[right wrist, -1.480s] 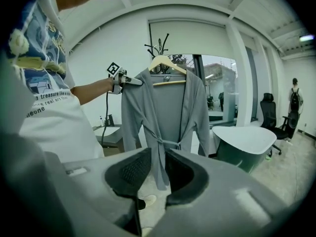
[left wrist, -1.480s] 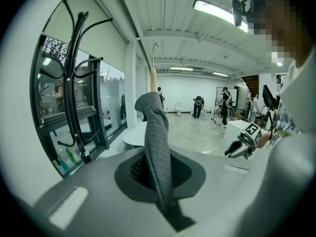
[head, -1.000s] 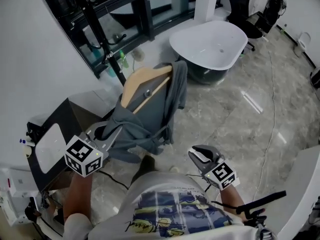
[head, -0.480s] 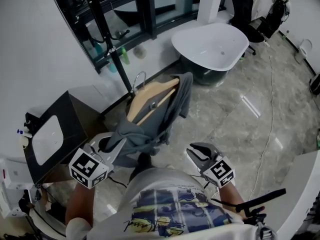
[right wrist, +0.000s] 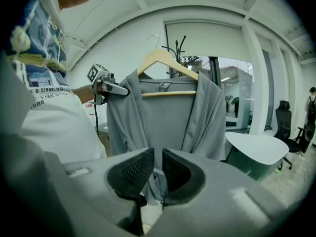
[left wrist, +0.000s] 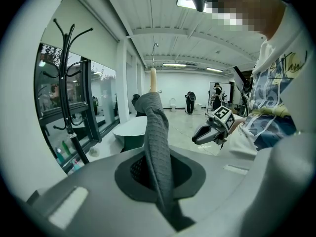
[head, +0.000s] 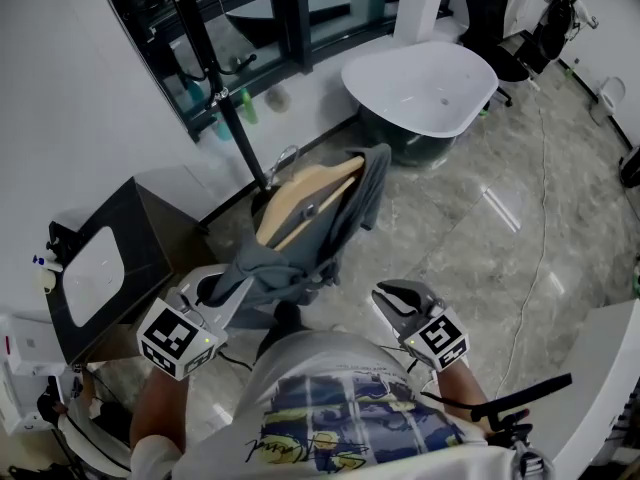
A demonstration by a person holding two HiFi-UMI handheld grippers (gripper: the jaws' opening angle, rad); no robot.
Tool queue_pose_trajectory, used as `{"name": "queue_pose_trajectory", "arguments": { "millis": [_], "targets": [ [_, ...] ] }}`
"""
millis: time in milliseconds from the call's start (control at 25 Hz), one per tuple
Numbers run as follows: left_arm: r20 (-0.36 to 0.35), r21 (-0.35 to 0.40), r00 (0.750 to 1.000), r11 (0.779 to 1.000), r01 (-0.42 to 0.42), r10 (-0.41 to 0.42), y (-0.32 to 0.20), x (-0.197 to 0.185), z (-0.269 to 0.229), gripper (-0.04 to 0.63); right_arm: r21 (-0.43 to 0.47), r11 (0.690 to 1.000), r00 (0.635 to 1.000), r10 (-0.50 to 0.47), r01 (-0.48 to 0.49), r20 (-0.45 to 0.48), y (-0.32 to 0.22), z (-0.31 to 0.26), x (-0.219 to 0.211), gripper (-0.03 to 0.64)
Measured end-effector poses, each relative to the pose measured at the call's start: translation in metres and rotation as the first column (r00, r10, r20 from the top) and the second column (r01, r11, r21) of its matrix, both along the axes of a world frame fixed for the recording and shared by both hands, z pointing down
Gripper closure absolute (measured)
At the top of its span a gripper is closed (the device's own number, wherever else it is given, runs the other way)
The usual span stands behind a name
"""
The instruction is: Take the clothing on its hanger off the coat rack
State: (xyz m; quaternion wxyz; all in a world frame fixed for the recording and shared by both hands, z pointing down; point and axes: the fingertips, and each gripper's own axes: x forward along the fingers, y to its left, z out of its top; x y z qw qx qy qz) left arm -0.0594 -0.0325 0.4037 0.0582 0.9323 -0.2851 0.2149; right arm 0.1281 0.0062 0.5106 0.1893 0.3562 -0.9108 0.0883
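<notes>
Left tongs (head: 212,288) grip grey garment (head: 295,256) on hanger (head: 300,193); right tongs (head: 390,301), empty, have just been closing

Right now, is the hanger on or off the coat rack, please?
Off: the hanger hangs clear of the coat rack; the left hand-held gripper grips the garment.

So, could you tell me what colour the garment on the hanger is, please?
Plain grey garment, clearest in the right gripper view.
</notes>
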Motion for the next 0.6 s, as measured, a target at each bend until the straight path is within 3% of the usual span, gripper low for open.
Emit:
{"name": "queue_pose_trajectory", "arguments": {
  "millis": [600],
  "targets": [
    [-0.003, 0.026, 1.000, 1.000, -0.009, 0.009, -0.0015, -0.0030, -0.0038, 0.591, 0.000, 1.000, 1.000, 0.002, -0.002, -0.015, -0.0007, -0.0008, -0.0019, 0.595]
  ]
}}
